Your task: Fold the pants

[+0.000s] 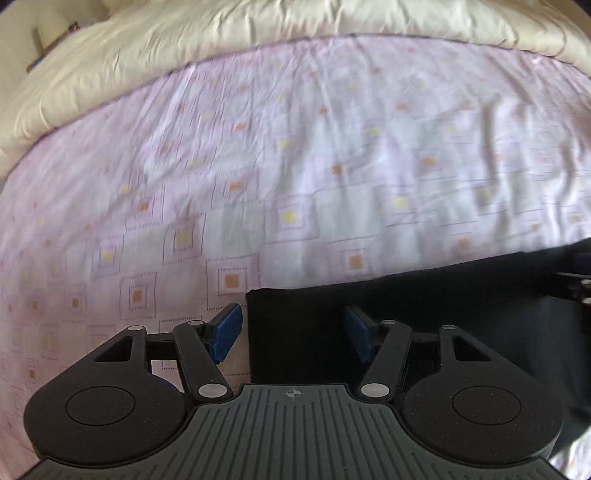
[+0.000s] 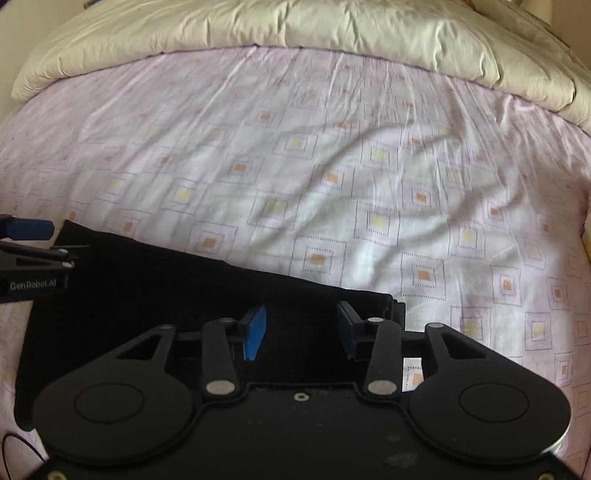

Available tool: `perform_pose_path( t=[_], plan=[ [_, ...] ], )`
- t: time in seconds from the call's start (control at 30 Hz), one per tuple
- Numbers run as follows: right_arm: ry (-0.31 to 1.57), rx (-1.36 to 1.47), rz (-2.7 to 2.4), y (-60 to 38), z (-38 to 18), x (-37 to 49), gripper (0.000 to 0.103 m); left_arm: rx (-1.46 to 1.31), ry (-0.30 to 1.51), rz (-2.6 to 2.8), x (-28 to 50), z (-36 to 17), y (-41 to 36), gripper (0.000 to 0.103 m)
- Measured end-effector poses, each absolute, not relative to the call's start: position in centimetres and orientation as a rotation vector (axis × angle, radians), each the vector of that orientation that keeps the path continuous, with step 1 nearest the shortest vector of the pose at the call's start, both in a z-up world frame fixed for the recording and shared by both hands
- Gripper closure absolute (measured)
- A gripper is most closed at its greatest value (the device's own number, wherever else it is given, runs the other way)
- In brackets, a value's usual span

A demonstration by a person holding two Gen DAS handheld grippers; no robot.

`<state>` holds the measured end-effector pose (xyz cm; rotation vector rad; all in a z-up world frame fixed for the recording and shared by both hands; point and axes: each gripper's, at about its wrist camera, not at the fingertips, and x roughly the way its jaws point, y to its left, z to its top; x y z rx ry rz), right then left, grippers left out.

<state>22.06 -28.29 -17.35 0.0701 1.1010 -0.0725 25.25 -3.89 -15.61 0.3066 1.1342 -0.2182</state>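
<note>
A: Since the whole job sits on the bed point(image 2: 332, 177), start there: where do the pants point(image 2: 184, 288) lie?

B: Near the front edge of the patterned sheet, a dark band folded flat. Its long axis runs across both views, from the left gripper point(image 1: 293, 334) to the right gripper point(image 2: 302, 330), with the cream duvet point(image 2: 258, 33) well beyond.

A: So each gripper has 1 end?

B: Yes. In the left wrist view the band's squared left corner falls between the jaws, one blue pad off the cloth over the sheet, the other over it. The right gripper sits over the stacked right end.

A: Gripping anything?

B: Neither, I judge. Both stand parted with nothing pinched, the right narrower than the left.

A: Which is nearer for the next fold?

B: About equal; each would lift its own end.
</note>
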Motion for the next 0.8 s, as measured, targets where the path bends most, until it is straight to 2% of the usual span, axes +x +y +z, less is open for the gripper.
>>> perform_pose_path(
  t=[0.07,0.2,0.23,0.33,0.37,0.4,0.43,0.47,0.5,0.53,0.57,0.73,0.8],
  plan=[
    [1.096,0.116,-0.074,-29.0,-17.8,22.4,0.067,0.237,1.149,-0.228,25.6,-15.9,-2.8,0.04],
    [1.084,0.112,-0.065,-29.1,-18.1,22.8,0.068,0.175,1.181,-0.224,26.3,-16.4,-1.6,0.025],
    [1.077,0.098,-0.062,-28.9,-18.1,22.8,0.068,0.155,1.192,-0.227,26.7,-16.4,-1.3,0.024],
    [1.082,0.103,-0.068,-28.9,-17.9,23.1,0.068,0.106,1.219,-0.241,27.1,-15.6,-0.3,0.03],
    [1.078,0.1,-0.066,-28.7,-17.4,23.0,0.066,0.112,1.203,-0.231,26.8,-14.9,0.0,0.042],
    [1.062,0.082,-0.062,-28.4,-16.8,22.7,0.064,0.121,1.179,-0.227,26.4,-14.1,0.2,0.045],
    [1.04,0.059,-0.054,-28.0,-16.1,22.1,0.06,0.129,1.159,-0.226,25.7,-13.3,0.4,0.045],
    [1.021,0.039,-0.048,-27.7,-15.6,21.4,0.043,0.128,1.149,-0.23,25.0,-12.7,0.7,0.045],
    [1.008,0.027,-0.042,-27.4,-15.2,20.7,0.022,0.116,1.15,-0.241,24.2,-12.3,1.0,0.045],
    [1.006,0.028,-0.037,-27.2,-15.0,20.0,0.014,0.107,1.158,-0.249,23.4,-12.1,1.2,0.045],
    [1.013,0.038,-0.033,-27.1,-15.0,19.3,0.01,0.107,1.175,-0.252,22.8,-12.1,1.2,0.045],
    [1.14,0.064,-0.111,-27.2,-17.1,16.1,0.01,0.141,1.298,-0.236,19.2,-14.6,1.5,0.043],
    [1.183,0.105,-0.127,-27.6,-18.0,14.9,0.006,0.097,1.316,-0.219,18.5,-15.2,1.9,0.041]
  ],
)
